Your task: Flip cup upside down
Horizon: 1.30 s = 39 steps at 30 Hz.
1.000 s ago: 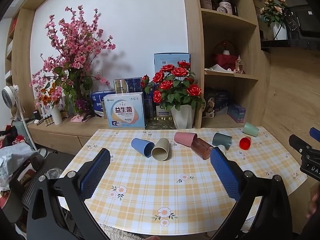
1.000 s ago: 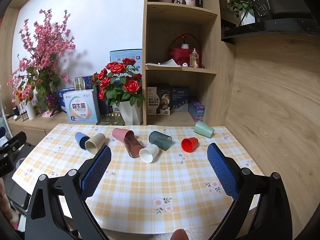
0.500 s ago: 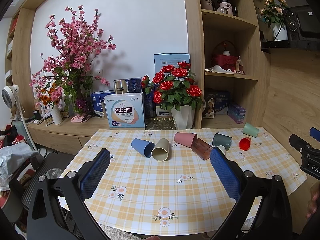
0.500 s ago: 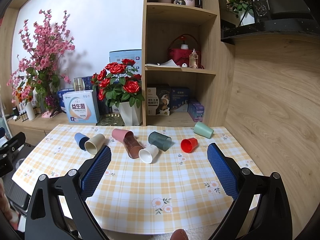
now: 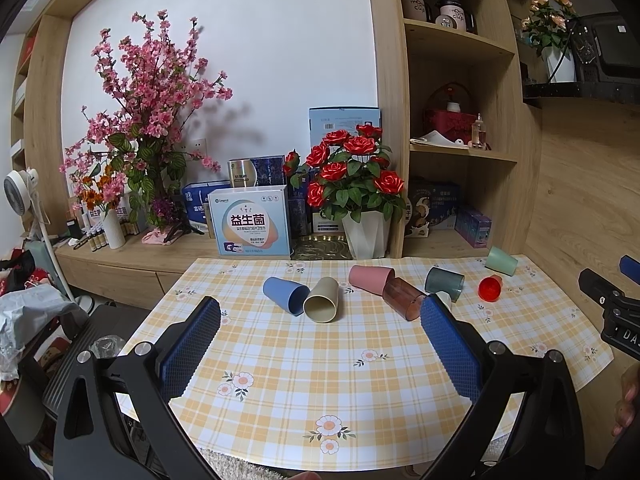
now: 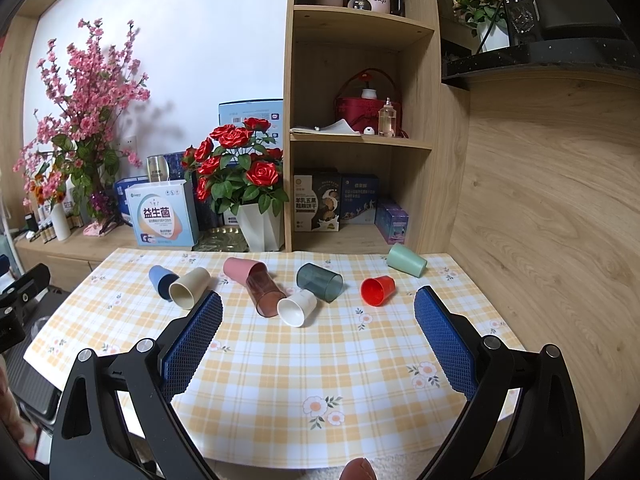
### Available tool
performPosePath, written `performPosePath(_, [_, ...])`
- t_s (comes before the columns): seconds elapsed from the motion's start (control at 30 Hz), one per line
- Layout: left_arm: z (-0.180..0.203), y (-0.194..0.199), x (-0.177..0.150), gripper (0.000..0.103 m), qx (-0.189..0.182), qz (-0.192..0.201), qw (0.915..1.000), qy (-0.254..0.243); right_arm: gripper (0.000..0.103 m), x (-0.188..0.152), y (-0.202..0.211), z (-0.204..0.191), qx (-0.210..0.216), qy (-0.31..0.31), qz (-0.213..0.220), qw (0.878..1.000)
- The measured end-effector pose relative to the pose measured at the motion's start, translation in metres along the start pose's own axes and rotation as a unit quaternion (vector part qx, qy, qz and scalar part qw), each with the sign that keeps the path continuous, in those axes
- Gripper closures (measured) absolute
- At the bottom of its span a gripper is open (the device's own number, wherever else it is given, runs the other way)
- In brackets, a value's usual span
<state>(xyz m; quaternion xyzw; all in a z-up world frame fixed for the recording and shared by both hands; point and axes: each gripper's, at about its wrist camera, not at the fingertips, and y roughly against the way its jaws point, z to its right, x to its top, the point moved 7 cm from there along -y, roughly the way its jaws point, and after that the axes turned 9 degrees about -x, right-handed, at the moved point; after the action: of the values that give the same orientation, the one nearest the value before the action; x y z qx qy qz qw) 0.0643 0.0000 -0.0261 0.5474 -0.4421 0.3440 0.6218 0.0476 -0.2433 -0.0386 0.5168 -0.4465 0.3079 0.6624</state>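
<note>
White cup (image 6: 297, 307) unobstructed in right view, half-hidden left

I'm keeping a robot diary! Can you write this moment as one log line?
stage: before first grasp | left gripper: open, empty | right gripper: open, empty | cups: eight, all on their sides | table: checked cloth
</note>
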Motion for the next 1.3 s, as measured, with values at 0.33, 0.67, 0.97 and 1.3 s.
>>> performPosePath(0.33, [-0.004,0.007,0.002,0.005,0.000,0.000,1.0000,0.000,0.009,-0.001,-0.001,0.000,0.000,0.000,0.000,1.000])
performPosePath(0.67, [-0.006,0.007,0.003,0.005,-0.001,-0.001,1.0000,0.001,0.009,-0.002,-0.001,0.000,0.000,0.000,0.000,1.000])
performPosePath(0.97, [-0.006,0.007,0.003,0.005,-0.001,-0.001,1.0000,0.002,0.009,-0.002,-0.001,0.000,0.000,0.000,0.000,1.000])
performPosePath(1.3, [-0.001,-0.001,-0.002,0.005,-0.005,-0.005,1.0000,0.005,0.009,-0.002,-0.002,0.000,0.000,0.000,-0.001,1.000])
